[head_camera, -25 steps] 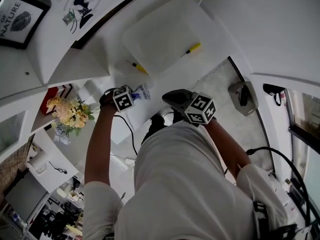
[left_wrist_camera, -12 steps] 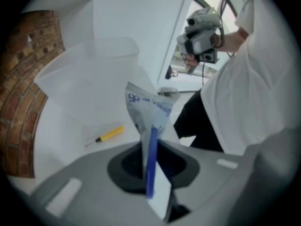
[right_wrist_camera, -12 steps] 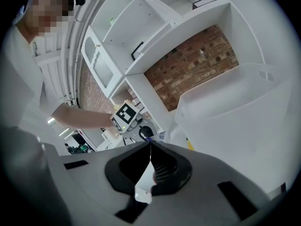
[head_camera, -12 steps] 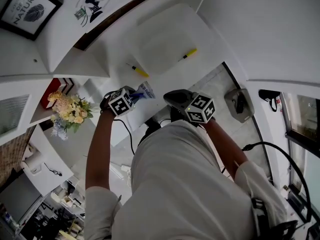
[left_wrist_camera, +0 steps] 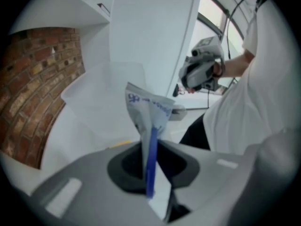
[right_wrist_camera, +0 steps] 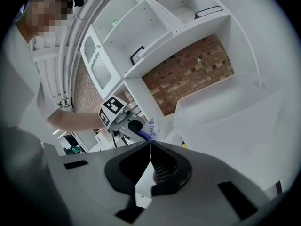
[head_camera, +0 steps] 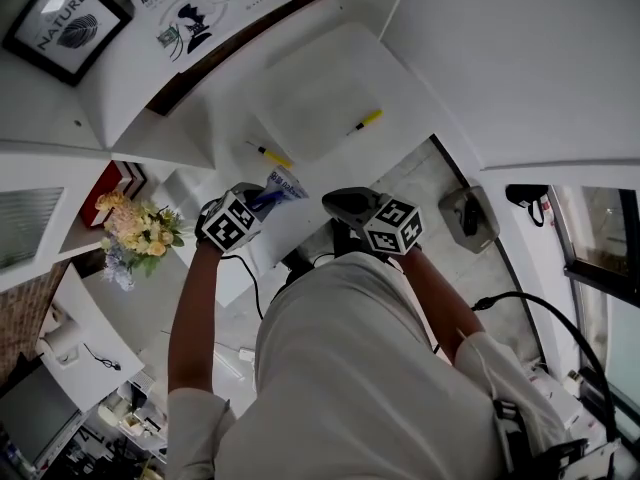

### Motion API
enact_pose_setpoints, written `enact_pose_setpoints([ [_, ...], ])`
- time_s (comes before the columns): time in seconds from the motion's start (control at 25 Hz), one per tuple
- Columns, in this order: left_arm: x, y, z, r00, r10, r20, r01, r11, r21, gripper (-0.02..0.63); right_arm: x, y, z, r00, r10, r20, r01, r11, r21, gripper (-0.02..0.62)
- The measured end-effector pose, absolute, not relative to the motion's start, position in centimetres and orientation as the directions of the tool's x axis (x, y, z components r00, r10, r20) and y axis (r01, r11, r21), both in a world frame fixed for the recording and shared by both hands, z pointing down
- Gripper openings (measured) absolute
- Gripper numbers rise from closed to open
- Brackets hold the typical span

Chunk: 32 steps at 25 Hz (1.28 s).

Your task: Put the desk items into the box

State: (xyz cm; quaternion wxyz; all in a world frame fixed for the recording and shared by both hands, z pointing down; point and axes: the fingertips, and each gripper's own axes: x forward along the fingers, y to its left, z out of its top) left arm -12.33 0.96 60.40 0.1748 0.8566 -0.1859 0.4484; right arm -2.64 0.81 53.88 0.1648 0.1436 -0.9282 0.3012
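My left gripper (head_camera: 260,201) is shut on a white packet with blue print (head_camera: 277,187), held up over the front of the white desk (head_camera: 235,118). In the left gripper view the packet (left_wrist_camera: 148,119) stands upright between the jaws, a blue strip running down it. My right gripper (head_camera: 338,204) hangs beside it, shut, with nothing between its fingertips (right_wrist_camera: 149,143). The translucent white box (head_camera: 330,93) sits on the desk beyond both. One yellow pen (head_camera: 365,121) lies at the box's right side. Another yellow pen (head_camera: 272,155) lies on the desk left of the box.
A bunch of flowers (head_camera: 140,230) and red books (head_camera: 115,181) stand on shelves at the left. Framed pictures (head_camera: 65,20) lean above the desk. A grey device (head_camera: 462,214) lies on the floor at the right. White shelving (right_wrist_camera: 150,27) and brick wall (right_wrist_camera: 193,72) back the desk.
The head view has shifted a little. Both grippers stay near the desk's front edge, and the left one keeps its hold on the packet.
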Motion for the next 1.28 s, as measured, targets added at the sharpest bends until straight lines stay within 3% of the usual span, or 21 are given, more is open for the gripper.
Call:
enact_pose_setpoints([
  [0.64, -9.8, -7.1, 51.4, 0.58, -0.483, 0.656, -0.667, -0.744, 0.043, 0.054, -0.3, -0.5, 52.6, -0.896, -0.23, 0.379, -0.408, 0.763, -0.501, 0.0],
  [1.28, -5.3, -13.5, 45.3, 0.537, -0.597, 0.596, -0.657, -0.739, -0.148, 0.055, 1.9, -2.7, 52.6, -0.909, -0.213, 0.358, -0.38, 0.777, -0.502, 0.0],
])
